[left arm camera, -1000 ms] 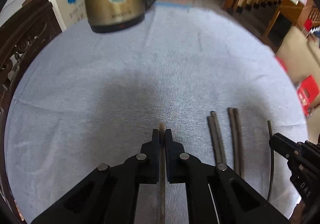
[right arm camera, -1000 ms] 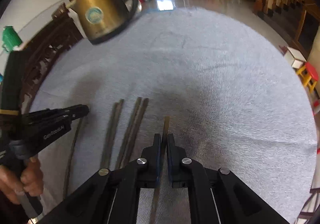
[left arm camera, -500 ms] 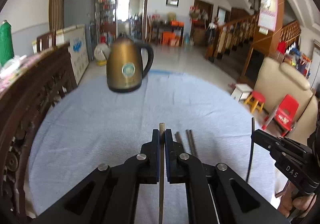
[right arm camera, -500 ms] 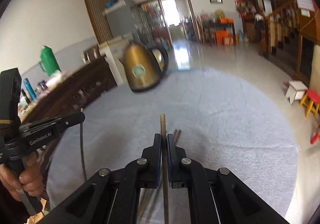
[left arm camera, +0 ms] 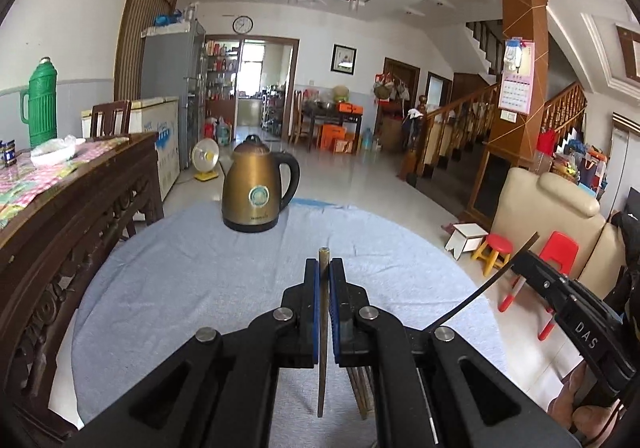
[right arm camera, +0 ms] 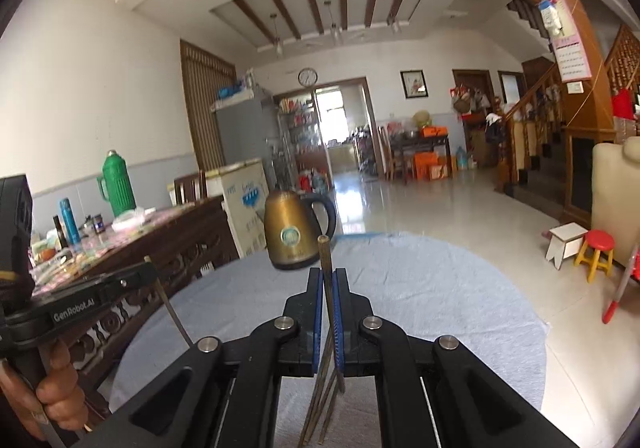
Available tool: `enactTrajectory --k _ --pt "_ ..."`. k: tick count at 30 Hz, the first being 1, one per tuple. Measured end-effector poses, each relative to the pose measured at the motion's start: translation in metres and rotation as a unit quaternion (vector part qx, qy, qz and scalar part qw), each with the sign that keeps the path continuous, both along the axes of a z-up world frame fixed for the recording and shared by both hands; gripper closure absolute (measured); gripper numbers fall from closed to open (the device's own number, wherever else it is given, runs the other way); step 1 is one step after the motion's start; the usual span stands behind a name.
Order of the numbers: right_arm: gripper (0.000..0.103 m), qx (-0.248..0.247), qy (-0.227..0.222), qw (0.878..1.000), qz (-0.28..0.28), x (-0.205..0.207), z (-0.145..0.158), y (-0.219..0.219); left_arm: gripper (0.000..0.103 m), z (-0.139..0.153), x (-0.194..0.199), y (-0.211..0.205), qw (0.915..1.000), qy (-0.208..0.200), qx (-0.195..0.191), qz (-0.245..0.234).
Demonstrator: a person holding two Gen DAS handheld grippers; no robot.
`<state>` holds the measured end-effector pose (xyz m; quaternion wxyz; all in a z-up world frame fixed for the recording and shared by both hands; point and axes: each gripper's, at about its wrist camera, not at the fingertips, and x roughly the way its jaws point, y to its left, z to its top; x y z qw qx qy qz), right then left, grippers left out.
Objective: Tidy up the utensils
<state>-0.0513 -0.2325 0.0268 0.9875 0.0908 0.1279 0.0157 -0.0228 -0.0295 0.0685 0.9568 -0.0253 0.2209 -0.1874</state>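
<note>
My left gripper (left arm camera: pixel 324 268) is shut on a dark chopstick (left arm camera: pixel 322 332) that runs between its jaws and sticks out past the tips. My right gripper (right arm camera: pixel 329 278) is shut on another chopstick (right arm camera: pixel 325 256), tilted up. Both are raised above the blue-grey tablecloth (left arm camera: pixel 192 280). In the left wrist view the right gripper (left arm camera: pixel 560 288) shows at the right with its chopstick (left arm camera: pixel 480 292). In the right wrist view the left gripper (right arm camera: pixel 92 288) shows at the left with its chopstick (right arm camera: pixel 172 308). More chopsticks (right arm camera: pixel 320 400) lie on the cloth below the right gripper.
A bronze electric kettle (left arm camera: pixel 256 191) stands at the far side of the round table. A carved dark wooden sideboard (left arm camera: pixel 60 215) runs along the left with a green thermos (left arm camera: pixel 40 103) on it. A beige sofa (left arm camera: pixel 552 215) and red stools (left arm camera: pixel 496 248) are to the right.
Both grippers have lifted and tilted up from the cloth, each keeping its chopstick. The views went from the tabletop to the room beyond.
</note>
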Motion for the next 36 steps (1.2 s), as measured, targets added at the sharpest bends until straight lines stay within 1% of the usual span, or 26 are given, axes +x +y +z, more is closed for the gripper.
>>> enactTrajectory --k 5,10,12,14,16,17,19,20,21,22,23,24,26,28,29,31,32,33,36 --pt "0.098 -0.003 -0.03 1.0 0.007 -0.016 0.023 0.009 0.098 0.022 -0.015 0.002 0.9996 -0.025 -0.007 -0.005" --pt "0.098 -0.018 -0.055 0.998 0.025 -0.03 0.044 0.027 0.098 0.042 -0.03 0.003 0.9986 -0.049 -0.014 -0.013" --pt "0.098 -0.035 -0.055 0.998 0.024 -0.031 0.048 0.037 0.098 0.048 -0.036 0.004 0.998 -0.059 -0.017 -0.016" --pt "0.098 -0.044 -0.041 0.998 0.02 -0.028 0.047 0.039 0.098 0.049 -0.037 0.002 0.998 -0.06 -0.015 -0.015" --pt "0.098 -0.028 0.003 0.999 0.026 -0.011 0.039 0.031 0.098 0.046 -0.033 0.002 0.9983 -0.054 -0.015 -0.013" --pt "0.098 -0.004 0.033 0.999 0.029 0.002 0.031 0.021 0.098 0.044 -0.032 0.003 0.9986 -0.049 -0.016 -0.011" --pt "0.094 0.046 0.101 0.993 0.031 0.028 0.011 -0.001 0.098 0.038 -0.026 0.007 0.999 -0.037 -0.022 -0.01" --pt "0.088 0.072 0.133 0.988 0.032 0.042 -0.002 -0.013 0.098 0.036 -0.024 0.008 0.9991 -0.036 -0.022 -0.008" --pt "0.077 0.09 0.161 0.982 0.027 0.056 -0.016 -0.024 0.098 0.034 -0.023 0.008 0.9992 -0.035 -0.02 -0.006" --pt "0.071 0.102 0.187 0.977 0.021 0.068 -0.029 -0.033 0.098 0.032 -0.022 0.009 0.9993 -0.032 -0.02 -0.006" --pt "0.058 0.111 0.203 0.973 0.02 0.077 -0.038 -0.039 0.098 0.03 -0.019 0.01 0.9993 -0.03 -0.02 -0.006" --pt "0.052 0.121 0.217 0.968 0.024 0.089 -0.048 -0.045 0.098 0.029 -0.016 0.011 0.9994 -0.029 -0.019 -0.005" --pt "0.052 0.12 0.24 0.963 0.023 0.114 -0.064 -0.049 0.098 0.026 -0.01 0.013 0.9994 -0.027 -0.019 -0.005" --pt "0.052 0.103 0.27 0.957 0.024 0.142 -0.079 -0.049 0.098 0.024 -0.003 0.014 0.9995 -0.025 -0.02 -0.007" --pt "0.053 0.09 0.285 0.954 0.024 0.158 -0.087 -0.048 0.098 0.023 -0.001 0.015 0.9995 -0.026 -0.019 -0.007" --pt "0.059 0.059 0.316 0.946 0.027 0.189 -0.104 -0.042 0.098 0.021 0.006 0.015 0.9996 -0.021 -0.018 -0.009" --pt "0.064 0.051 0.333 0.941 0.029 0.206 -0.113 -0.04 0.098 0.019 0.011 0.016 0.9997 -0.016 -0.018 -0.009" --pt "0.066 0.05 0.35 0.935 0.031 0.223 -0.124 -0.038 0.098 0.018 0.014 0.016 0.9997 -0.013 -0.017 -0.01" --pt "0.066 0.033 0.395 0.918 0.022 0.26 -0.153 -0.033 0.098 0.014 0.025 0.015 0.9999 -0.002 -0.01 -0.011"
